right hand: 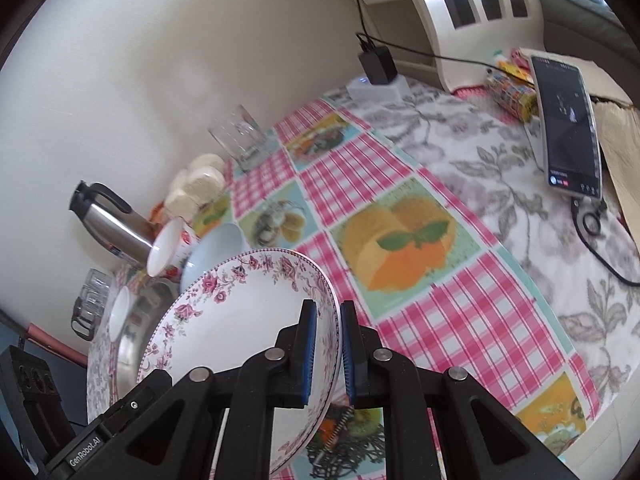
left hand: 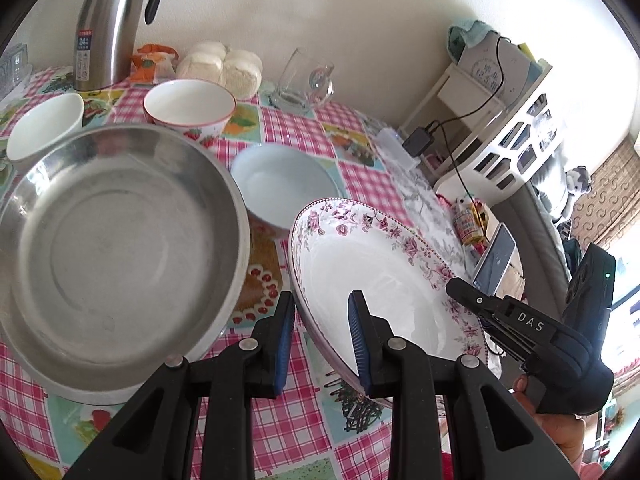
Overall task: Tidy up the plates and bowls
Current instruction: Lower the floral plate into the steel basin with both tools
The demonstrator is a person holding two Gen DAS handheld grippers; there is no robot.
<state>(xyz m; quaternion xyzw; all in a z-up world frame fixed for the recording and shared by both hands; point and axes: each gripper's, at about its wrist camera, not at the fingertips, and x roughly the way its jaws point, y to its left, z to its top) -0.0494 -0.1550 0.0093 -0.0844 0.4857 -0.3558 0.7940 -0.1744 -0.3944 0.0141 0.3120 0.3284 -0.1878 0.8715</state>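
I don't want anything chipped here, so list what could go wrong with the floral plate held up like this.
1. The floral plate hangs tilted above the table, pinched only at its rim by the left gripper and the right gripper; uneven motion could twist it loose.
2. The steel basin and blue bowl sit close beside it; a swing could knock them.

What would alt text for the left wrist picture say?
Two handheld grippers, left gripper and right gripper, clamp opposite rim edges of a floral plate above a checked tablecloth, beside a steel basin, three bowls and a thermos.
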